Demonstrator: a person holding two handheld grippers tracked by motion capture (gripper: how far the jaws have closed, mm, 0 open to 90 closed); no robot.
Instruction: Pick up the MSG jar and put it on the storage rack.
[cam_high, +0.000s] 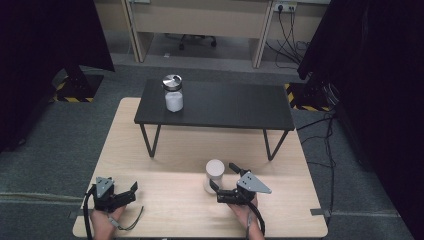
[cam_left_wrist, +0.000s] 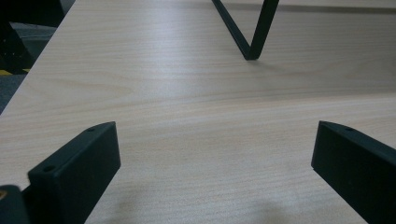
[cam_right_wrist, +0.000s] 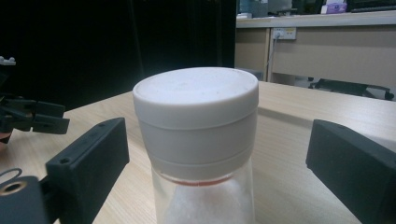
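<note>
our right gripper (cam_high: 224, 182) sits near the front edge of the light wooden table (cam_high: 170, 210), its jaws spread on either side of a white-capped jar (cam_high: 214, 175). in the right gripper view the two black jaws stand clear of the jar's white cap (cam_right_wrist: 196, 114), a gap on each side, so nothing is clamped; the jar simply stands between them. below the cap the glass body (cam_right_wrist: 205, 200) shows a white powder inside. the jar stands upright on the table, toward the right of its front half, just in front of the black low bench (cam_high: 215, 105).

our left gripper (cam_high: 127, 192) rests at the front left of the table, well apart from the jar. its jaws are wide apart with bare wood between them, and one v-shaped black leg (cam_left_wrist: 250, 32) of the bench stands on the table beyond them.

on the bench top, toward its left end, a second jar (cam_high: 173, 93) with a shiny metal lid stands upright, also holding something white. behind the table lie grey carpet (cam_high: 60, 140) and a desk (cam_high: 200, 20) with cables hanging at the right.
</note>
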